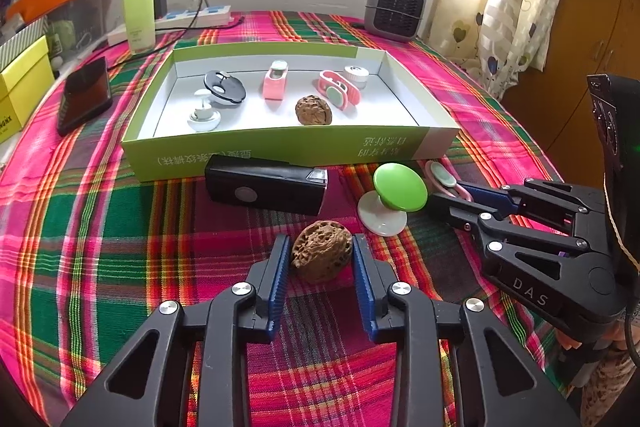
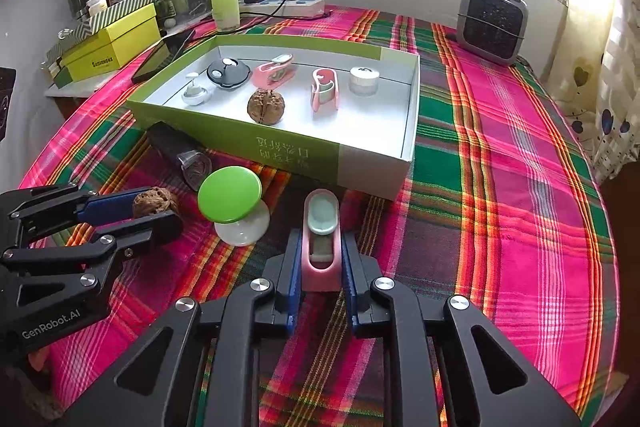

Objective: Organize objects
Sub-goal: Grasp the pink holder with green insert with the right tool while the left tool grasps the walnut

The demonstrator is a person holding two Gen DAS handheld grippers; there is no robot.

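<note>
Left wrist view: your left gripper (image 1: 321, 259) has its blue pads against both sides of a walnut (image 1: 322, 251) resting on the plaid tablecloth (image 1: 120, 247), just in front of the green box (image 1: 280, 147); the walnut's long axis runs roughly along the fingers, toward the box. Your right gripper (image 2: 319, 263) clamps a pink clip (image 2: 321, 239) lying flat just in front of the box's near wall, long axis pointing at the box, its pale green oval end farthest from you. Both grippers sit low over the cloth, fingers aimed at the box. A second walnut (image 1: 314, 110) lies inside the box. The right gripper reads "DAS", the left "GenRobot.AI"; the box's Chinese print appears upside down.
</note>
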